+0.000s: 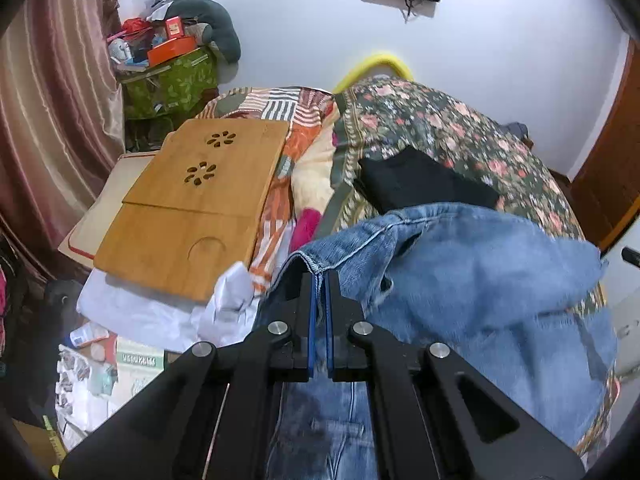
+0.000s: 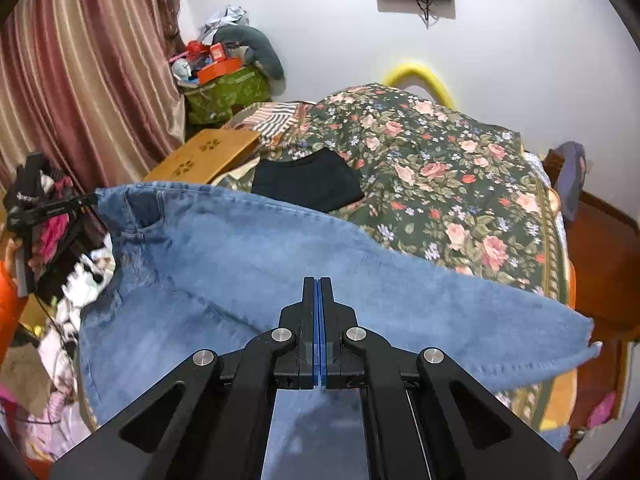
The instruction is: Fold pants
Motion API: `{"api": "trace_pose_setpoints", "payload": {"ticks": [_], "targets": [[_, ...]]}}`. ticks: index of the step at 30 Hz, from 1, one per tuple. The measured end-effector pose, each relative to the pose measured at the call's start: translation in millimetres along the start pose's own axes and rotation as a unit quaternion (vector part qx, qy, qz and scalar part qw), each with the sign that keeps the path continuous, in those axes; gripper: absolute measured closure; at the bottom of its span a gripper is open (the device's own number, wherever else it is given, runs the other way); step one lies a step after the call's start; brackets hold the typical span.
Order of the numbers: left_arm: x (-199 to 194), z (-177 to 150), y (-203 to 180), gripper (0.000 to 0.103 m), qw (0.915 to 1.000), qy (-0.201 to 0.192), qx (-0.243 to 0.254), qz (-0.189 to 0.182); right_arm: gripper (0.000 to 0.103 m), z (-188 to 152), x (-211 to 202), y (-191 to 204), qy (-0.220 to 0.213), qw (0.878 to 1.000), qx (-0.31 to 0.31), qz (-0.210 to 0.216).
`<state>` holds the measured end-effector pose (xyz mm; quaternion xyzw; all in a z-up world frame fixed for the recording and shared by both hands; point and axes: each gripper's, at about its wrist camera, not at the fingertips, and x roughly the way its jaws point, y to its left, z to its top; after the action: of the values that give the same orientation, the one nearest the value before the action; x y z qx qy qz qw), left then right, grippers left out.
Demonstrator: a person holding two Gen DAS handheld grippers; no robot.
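Left gripper (image 1: 319, 280) jaws clamp jeans (image 1: 480, 280) hem; right gripper (image 2: 317, 284) jaws pressed together, seemingly pinching denim, contact hidden.

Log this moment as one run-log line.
task: fold pants | left gripper: shut on blue denim jeans hem | right gripper: shut, no cloth visibly between fingers | jeans over floral bedspread

The jeans (image 2: 248, 248) are faded blue denim, soft and matt. The lap desk (image 1: 192, 204) is smooth honey-coloured wood. The curtain (image 2: 80, 80) is satiny, with a sheen, and the bedspread (image 2: 440, 176) is flowered cotton.
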<state>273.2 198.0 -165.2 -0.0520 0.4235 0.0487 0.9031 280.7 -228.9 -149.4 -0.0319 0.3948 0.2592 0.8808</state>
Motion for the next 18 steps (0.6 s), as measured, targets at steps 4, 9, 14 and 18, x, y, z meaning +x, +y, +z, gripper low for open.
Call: {"api": "trace_pose_setpoints", "payload": {"ticks": [4,9,14,18], "targets": [[8,-8,-5,0.102,0.9999,0.009,0.002,0.006,0.096,-2,10,0,0.012,0.999,-0.006,-0.031],[30,-1,-5,0.103,0.9999,0.014,-0.006,0.005,0.05,6,55,-14,0.036,0.998,-0.023,-0.054],[62,2,4,0.102,0.9994,0.03,-0.014,0.011,0.05,20,116,-35,0.066,0.997,-0.029,-0.036],[92,8,24,0.099,0.9976,0.054,-0.043,0.002,0.05,28,161,-49,0.096,0.995,-0.027,-0.027]]}}
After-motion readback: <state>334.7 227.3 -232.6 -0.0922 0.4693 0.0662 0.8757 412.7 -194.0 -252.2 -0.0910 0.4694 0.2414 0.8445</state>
